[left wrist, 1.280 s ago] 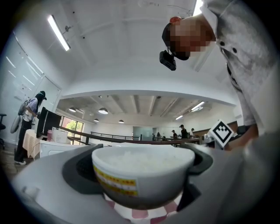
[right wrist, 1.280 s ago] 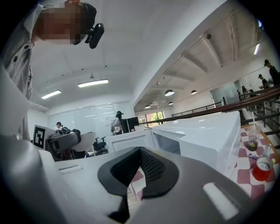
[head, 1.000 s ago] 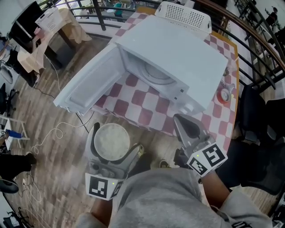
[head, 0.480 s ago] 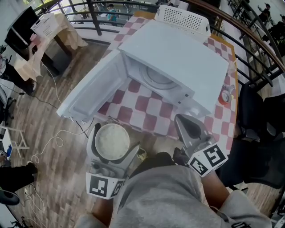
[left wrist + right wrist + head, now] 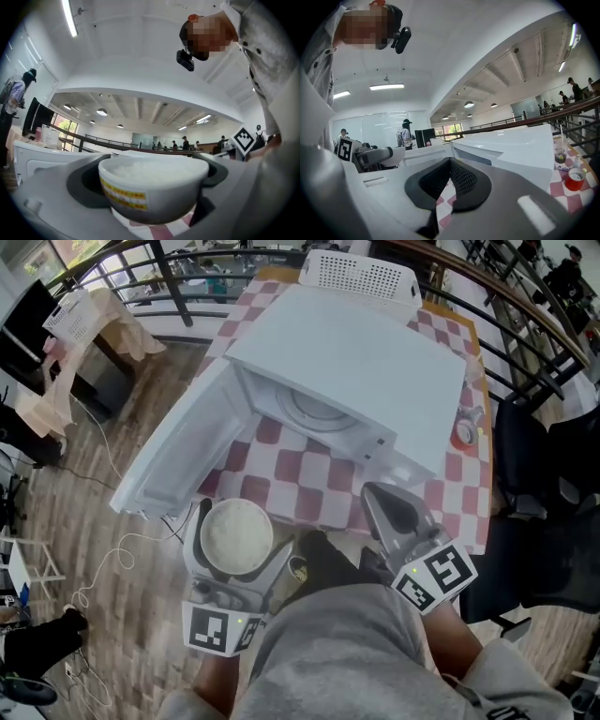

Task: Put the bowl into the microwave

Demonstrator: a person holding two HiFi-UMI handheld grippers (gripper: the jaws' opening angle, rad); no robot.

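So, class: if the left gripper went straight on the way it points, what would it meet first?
Probably the white microwave, at its open front; the left gripper, clamping the white rice bowl, would pass beside the open door. Depth unclear.

A white bowl [image 5: 237, 537] heaped with white rice, a yellow-and-orange band with pale squares round its side, sits in the grey left gripper [image 5: 242, 532], whose pads [image 5: 82, 180] are black. The grey right gripper [image 5: 380, 498] has black, cross-hatched pads [image 5: 461, 180]. Each gripper carries a cube of black-and-white square markers [image 5: 216, 629]. Ahead of both grippers stands a white microwave [image 5: 366, 362] on a red-and-white chequered tablecloth [image 5: 300, 479]. Beyond it is a white perforated basket [image 5: 361, 276]. Ahead and to the right of the right gripper is a red cup [image 5: 464, 432]. Beneath the left gripper lies a brown wood-grain floor [image 5: 103, 559]. Behind both grippers is a person's grey top [image 5: 337, 652].
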